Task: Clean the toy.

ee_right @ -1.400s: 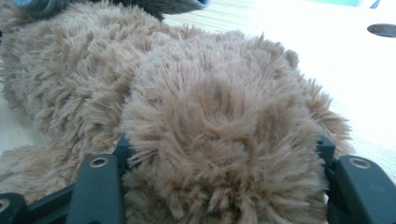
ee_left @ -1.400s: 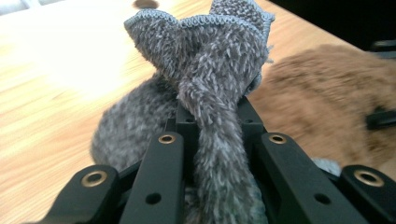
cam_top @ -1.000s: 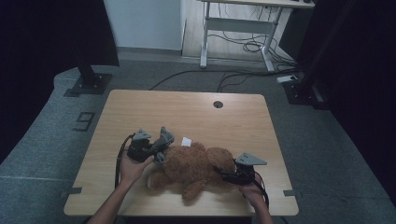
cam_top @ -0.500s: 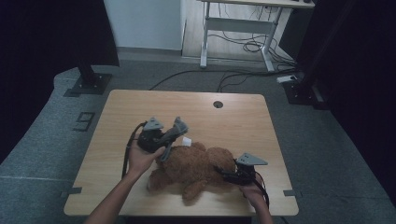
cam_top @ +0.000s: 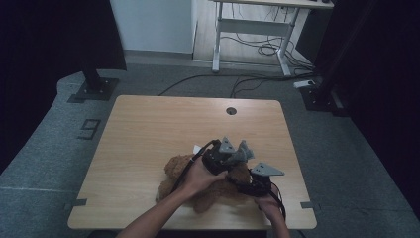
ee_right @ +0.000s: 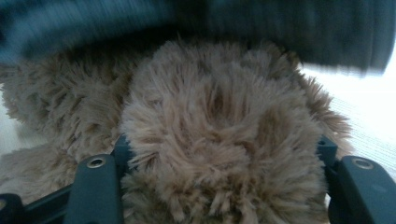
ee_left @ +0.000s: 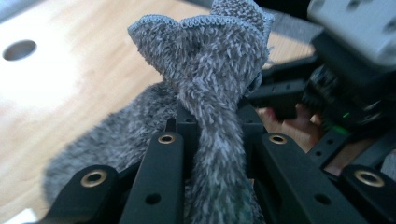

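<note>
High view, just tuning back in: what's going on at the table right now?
A person works two handheld grippers over a brown teddy bear lying on the wooden table. The left gripper is shut on a grey fuzzy sock, held up above the bear close to the right gripper. The right gripper's jaws sit either side of a furry limb of the bear; it looks like the sock is about to go onto it.

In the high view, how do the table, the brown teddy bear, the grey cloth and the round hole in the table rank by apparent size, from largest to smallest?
1. Table.
2. Teddy bear, partly hidden by the hands.
3. Grey cloth, held in the left hand-held gripper.
4. Hole. It looks close to the cloth in size, and the cloth sits nearer the camera, so these two are unsure.
</note>
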`<state>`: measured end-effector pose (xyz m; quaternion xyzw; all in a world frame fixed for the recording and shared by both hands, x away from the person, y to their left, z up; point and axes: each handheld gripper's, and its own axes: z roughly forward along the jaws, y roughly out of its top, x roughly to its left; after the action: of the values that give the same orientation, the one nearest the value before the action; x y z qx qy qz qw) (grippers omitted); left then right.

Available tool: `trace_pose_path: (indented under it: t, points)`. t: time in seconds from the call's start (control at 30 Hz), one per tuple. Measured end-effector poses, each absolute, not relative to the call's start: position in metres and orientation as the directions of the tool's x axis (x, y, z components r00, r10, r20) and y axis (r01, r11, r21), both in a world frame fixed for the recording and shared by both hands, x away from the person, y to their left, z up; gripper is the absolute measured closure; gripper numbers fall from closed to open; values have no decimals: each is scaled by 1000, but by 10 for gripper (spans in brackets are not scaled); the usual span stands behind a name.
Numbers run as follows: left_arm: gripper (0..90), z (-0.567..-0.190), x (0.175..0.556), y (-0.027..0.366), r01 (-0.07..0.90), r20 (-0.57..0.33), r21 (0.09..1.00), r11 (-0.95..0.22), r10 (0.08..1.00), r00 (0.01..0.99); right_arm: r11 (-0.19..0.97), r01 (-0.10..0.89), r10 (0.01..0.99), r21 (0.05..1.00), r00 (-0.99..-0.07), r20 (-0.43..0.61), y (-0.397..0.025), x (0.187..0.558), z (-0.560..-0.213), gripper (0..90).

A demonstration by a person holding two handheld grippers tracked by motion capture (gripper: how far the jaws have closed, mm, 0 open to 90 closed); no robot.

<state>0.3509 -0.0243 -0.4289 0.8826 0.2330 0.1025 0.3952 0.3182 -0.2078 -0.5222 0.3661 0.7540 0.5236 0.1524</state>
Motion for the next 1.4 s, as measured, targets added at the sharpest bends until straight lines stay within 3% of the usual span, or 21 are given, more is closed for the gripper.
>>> trace_pose_path:
  t: [0.13, 0.27, 0.57, 1.07, 1.4]
  points:
    - [769, -440, 356, -17, 360, -30, 736, -574, 503, 864, 184, 391, 710, 902, -687, 153, -208, 319, -523, 355]
    - [770, -437, 360, 0, 378, 1, 725, -576, 550, 835, 186, 390, 710, 902, -688, 152, -208, 319, -523, 355]
    - [771, -431, 375, 66, 455, -47, 750, -480, 647, 761, 179, 389, 709, 904, -688, 156, -208, 319, -523, 353]
    - [773, -470, 383, 147, 577, -143, 735, -356, 750, 645, 171, 393, 711, 903, -684, 164, -208, 319, -524, 349]
    - [773, -485, 380, 167, 593, -84, 713, -374, 794, 602, 162, 396, 712, 904, -681, 171, -209, 319, -525, 348]
